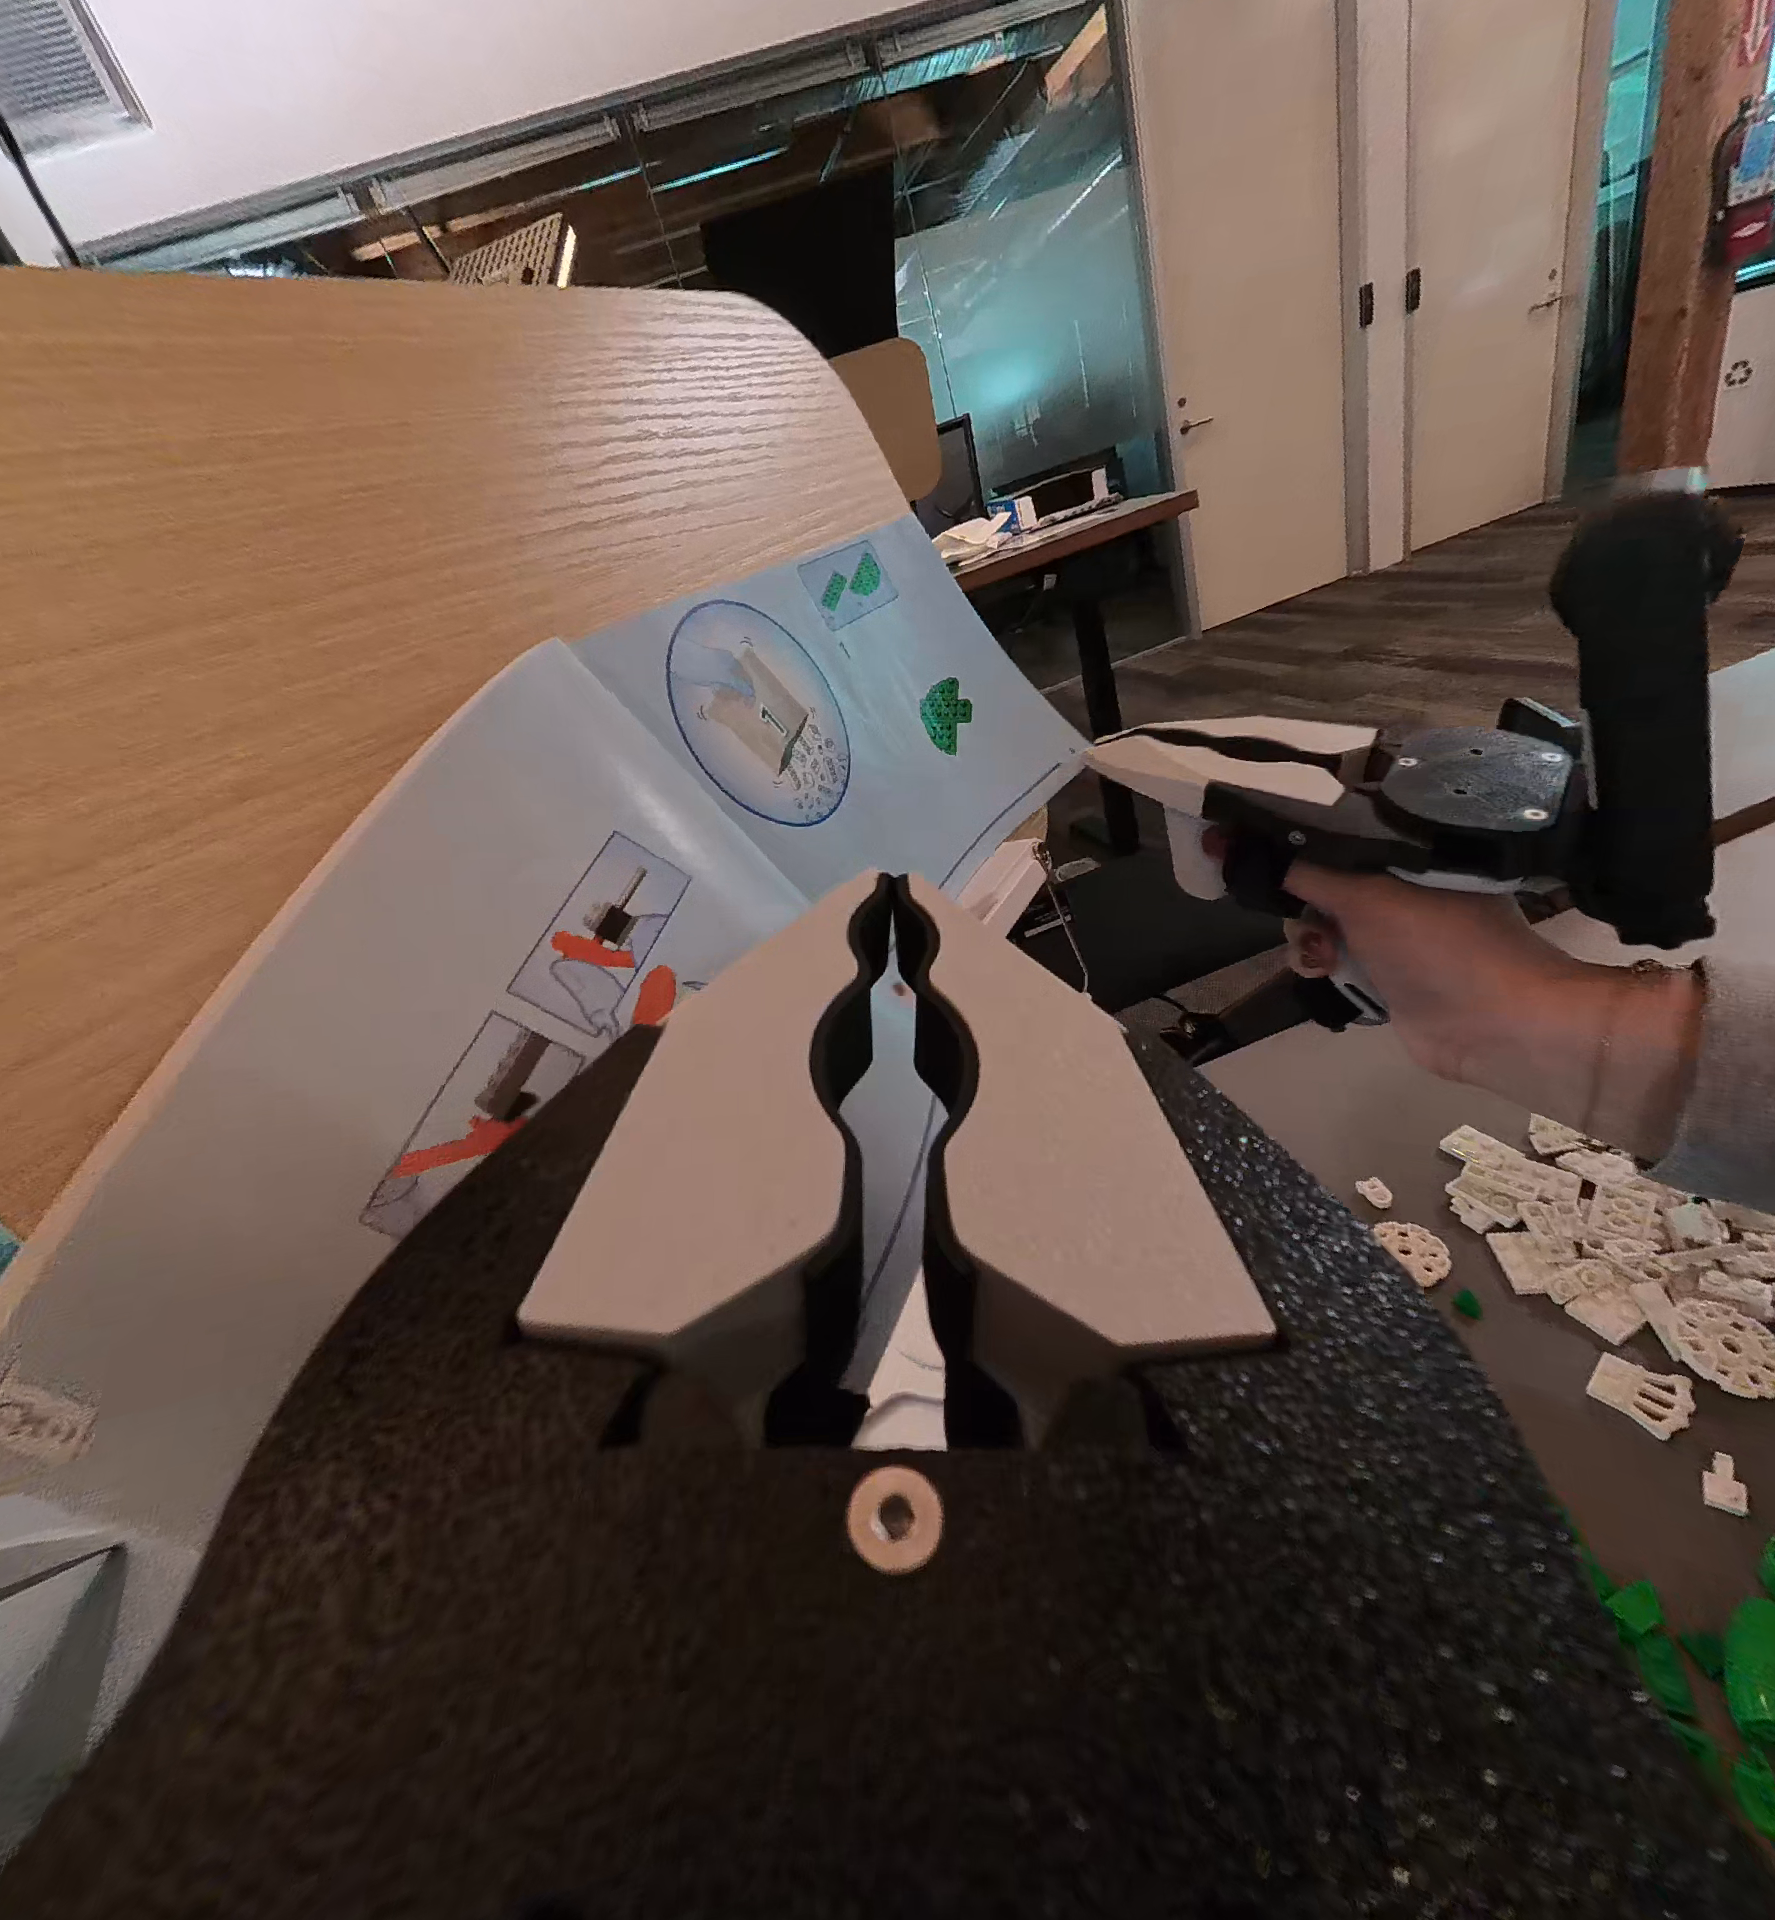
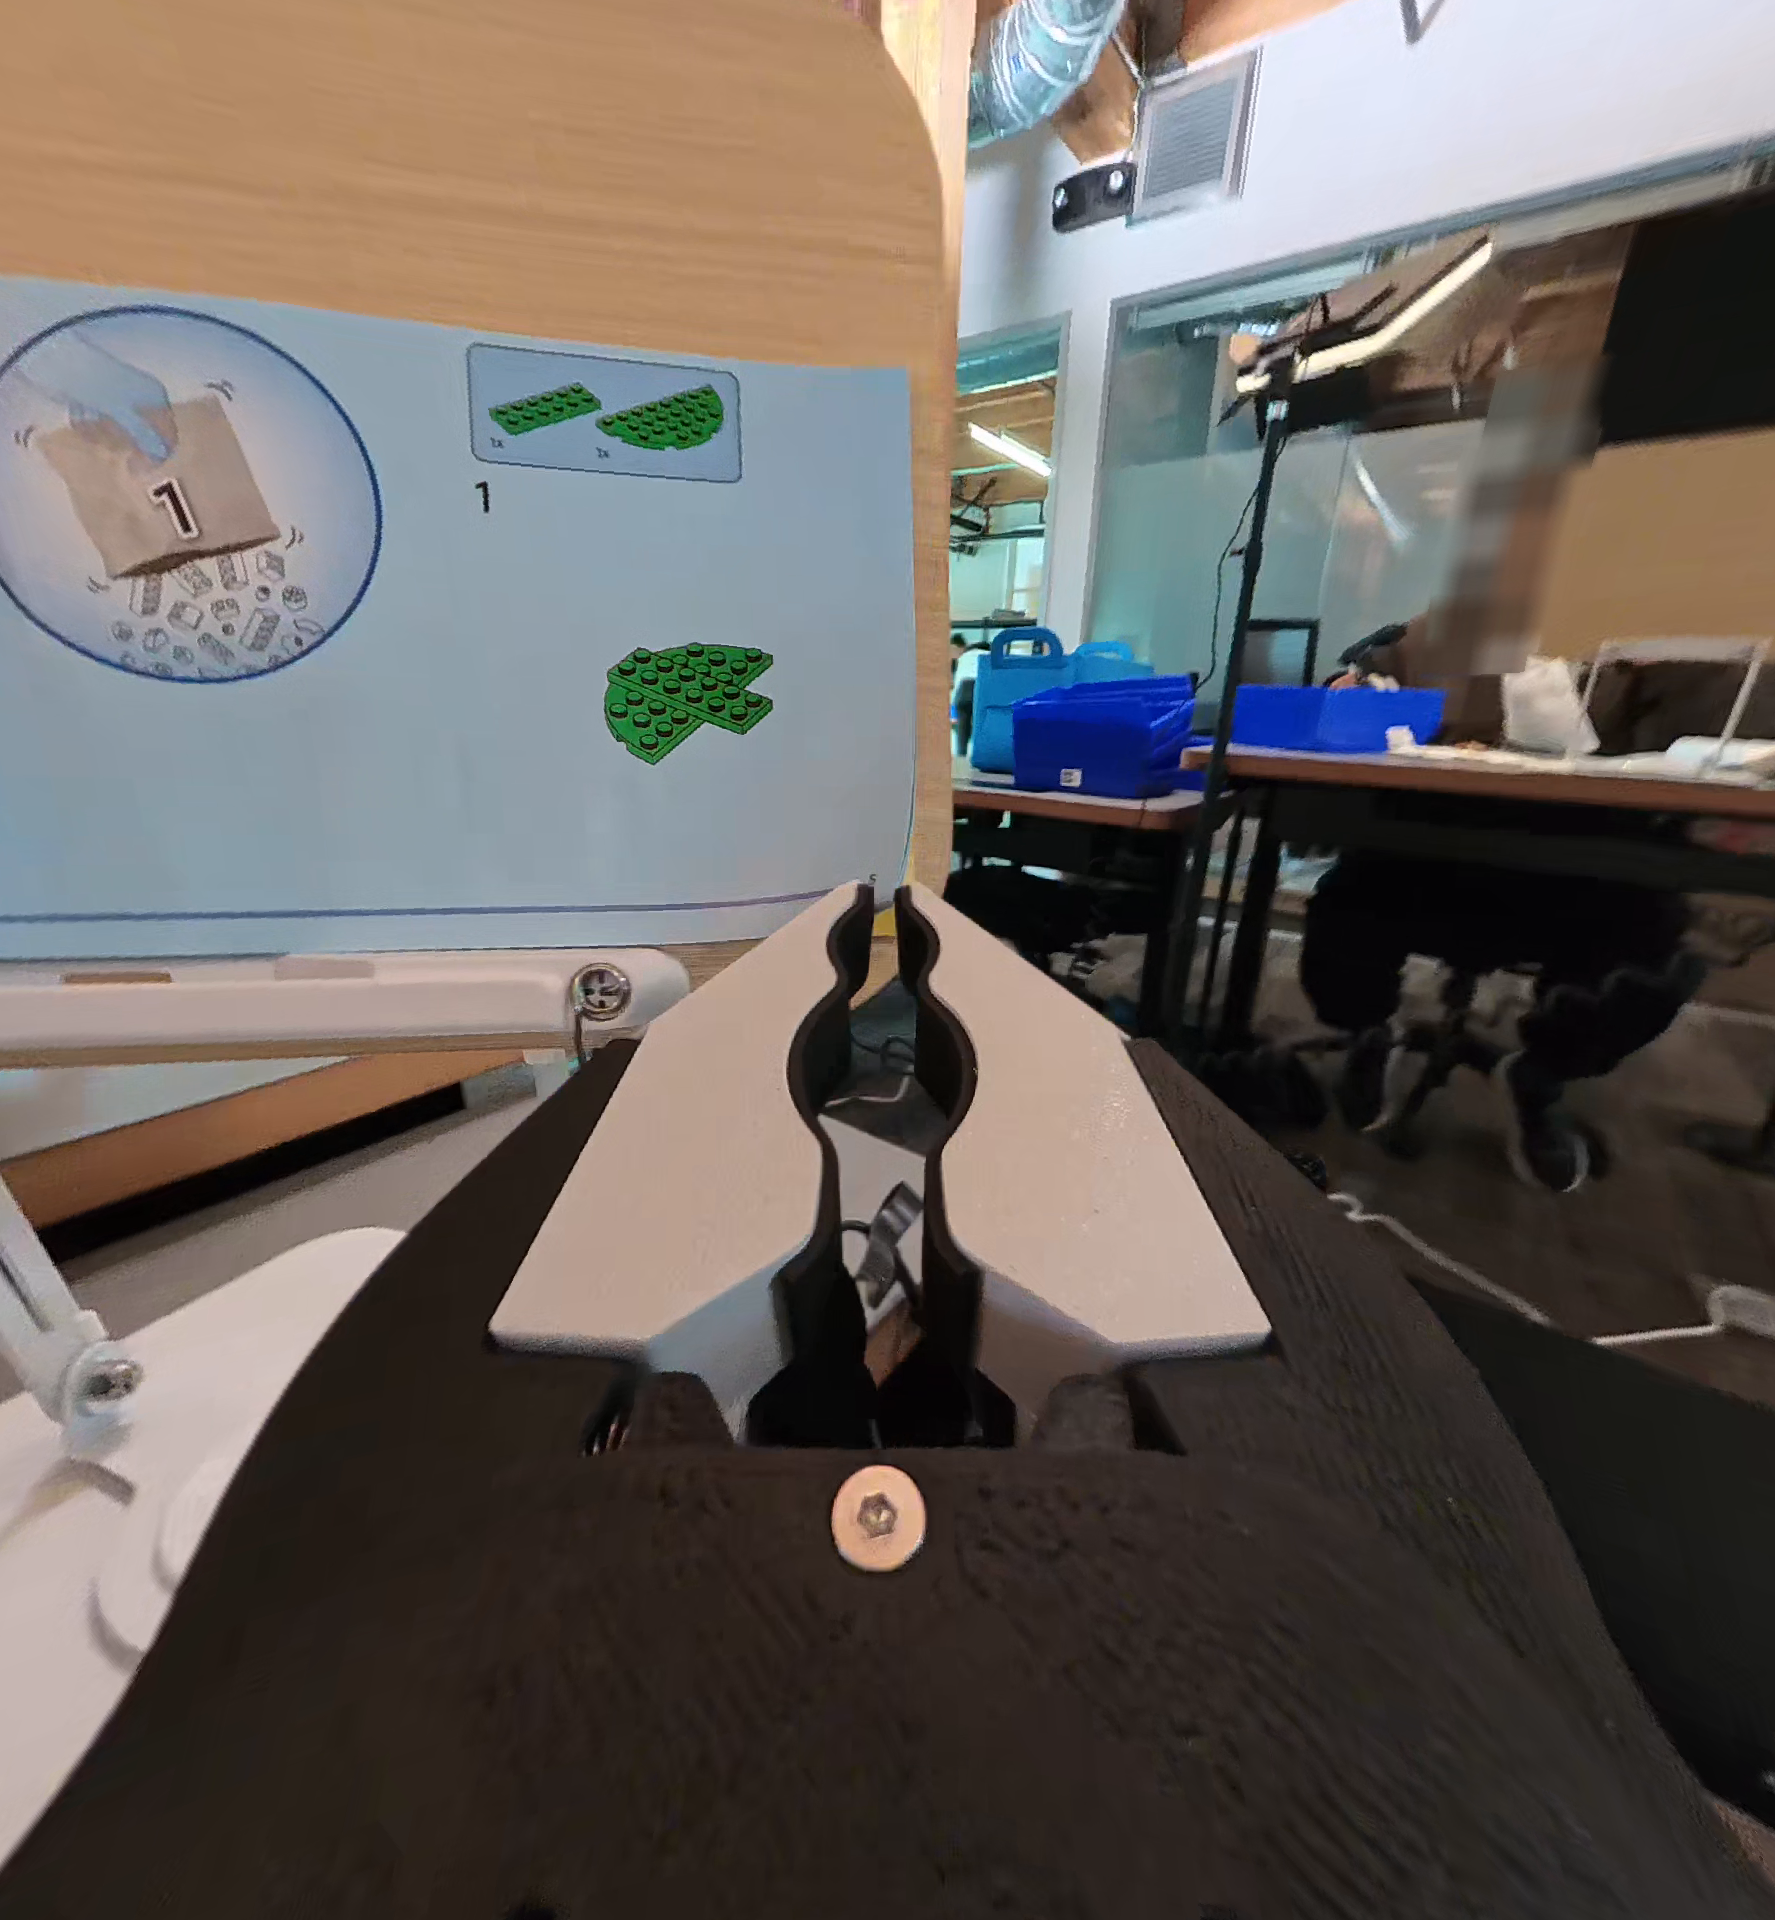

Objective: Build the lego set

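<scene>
The instruction booklet [image 1: 509,831] stands open on the far left, leaning on a wooden board [image 1: 343,520] and resting on the ledge of a white stand [image 2: 291,987]. Its open pages show drawings of a bag being emptied and of green plates being joined.

The right gripper [image 1: 1091,756], held by a person's hand [image 1: 1485,997], reaches in from the right to the lower right corner of the right-hand page. Its fingers are drawn almost together there and appear to nip the corner. The page lies flat against the board, not lifted or turned.

The left gripper [image 1: 893,883] sits near the bottom edge of the booklet, just right of the fold. Its fingers are pressed together at the tips. Whether any paper is caught between them cannot be told.

On the grey surface [image 1: 1382,1455] to the near right, a pile of white bricks [image 1: 1610,1236] and a scatter of green pieces [image 1: 1766,1673] lie loose, well apart from both grippers. None of them look joined.
</scene>
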